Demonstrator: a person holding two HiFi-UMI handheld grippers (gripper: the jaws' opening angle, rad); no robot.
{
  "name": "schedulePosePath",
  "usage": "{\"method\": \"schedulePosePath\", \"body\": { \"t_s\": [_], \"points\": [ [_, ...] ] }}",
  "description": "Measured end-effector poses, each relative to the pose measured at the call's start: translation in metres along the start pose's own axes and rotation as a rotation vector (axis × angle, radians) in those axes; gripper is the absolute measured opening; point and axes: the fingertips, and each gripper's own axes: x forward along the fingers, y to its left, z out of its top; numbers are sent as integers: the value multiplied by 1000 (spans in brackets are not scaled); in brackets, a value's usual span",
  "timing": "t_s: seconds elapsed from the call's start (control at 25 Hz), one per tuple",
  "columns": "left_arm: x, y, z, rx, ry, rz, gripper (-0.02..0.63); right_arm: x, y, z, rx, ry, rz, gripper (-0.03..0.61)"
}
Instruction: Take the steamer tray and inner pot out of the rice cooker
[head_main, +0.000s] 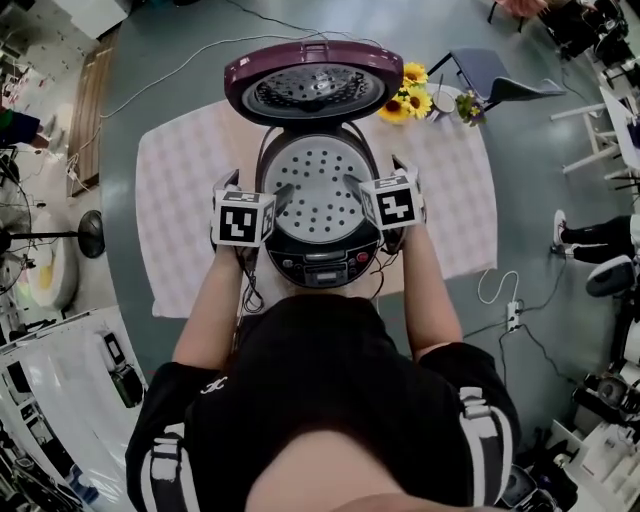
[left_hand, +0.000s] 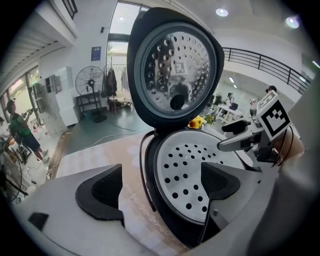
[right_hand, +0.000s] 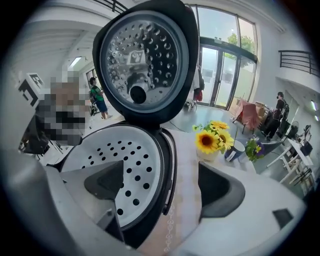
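Plum-coloured and glossy, the open lid (head_main: 306, 90) of the rice cooker (head_main: 318, 262) stands up at the cooker's far side in the head view. The steamer tray (head_main: 318, 185), a pale round plate full of small holes, sits in the cooker's mouth, and whatever lies beneath it is hidden. The left gripper (head_main: 257, 190) and right gripper (head_main: 378, 180) flank the cooker, each with one finger over the tray and one outside the rim. A checked tablecloth (head_main: 180, 180) lies under the cooker, and sunflowers (head_main: 405, 98) stand just beyond it to the right.

From the left gripper view, the left gripper (left_hand: 160, 187) has its jaws spread wide and holds nothing. Its dark padded fingers straddle the cooker's black rim, one above the cloth (left_hand: 100, 155) and one above the steamer tray (left_hand: 187, 167). A thin dark carrying handle (left_hand: 144, 172) curves along the rim between them. The lid's shiny perforated inner plate (left_hand: 175, 62) rises behind, and the right gripper (left_hand: 240, 137) reaches in from across the tray.

In the right gripper view, the right gripper (right_hand: 164, 187) is likewise wide open and empty, straddling the opposite rim. One pad is over the steamer tray (right_hand: 117, 147) and the other over the cloth (right_hand: 187, 167). The sunflowers (right_hand: 212, 140) and a mug (right_hand: 234, 150) stand beyond the cooker.
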Motion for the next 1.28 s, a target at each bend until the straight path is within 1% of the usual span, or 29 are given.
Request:
{"method": "schedulePosePath", "body": {
  "t_s": [0.28, 0.44, 0.56, 0.64, 0.72, 0.88, 0.96, 1.0, 1.08, 1.16, 1.28],
  "points": [
    [33, 10, -15, 0, 94, 18, 472, 25, -10, -9, -3, 62, -8, 451],
    [40, 14, -25, 13, 126, 22, 471, 30, -8, -12, -6, 87, -25, 449],
    [47, 13, -35, 44, 162, 26, 471, 35, -14, -11, -55, 104, -70, 446],
    [50, 14, -39, 74, 179, 50, 469, 38, -23, -14, -97, 130, -116, 443],
    [51, 16, -40, 83, 177, 67, 466, 38, -26, -19, -111, 154, -142, 406],
    [50, 16, -39, 89, 169, 78, 453, 37, -21, -19, -92, 164, -143, 316],
    [49, 19, -36, 104, 162, 120, 425, 38, -16, -20, -105, 170, -145, 267],
    [48, 20, -35, 106, 157, 144, 394, 38, -13, -19, -115, 168, -145, 248],
    [46, 22, -34, 105, 153, 175, 321, 39, -7, -19, -139, 165, -146, 232],
    [44, 22, -35, 105, 155, 177, 310, 37, -4, -19, -158, 171, -151, 225],
    [41, 20, -34, 100, 154, 170, 305, 28, -4, -16, -157, 160, -159, 216]
  ]
}}
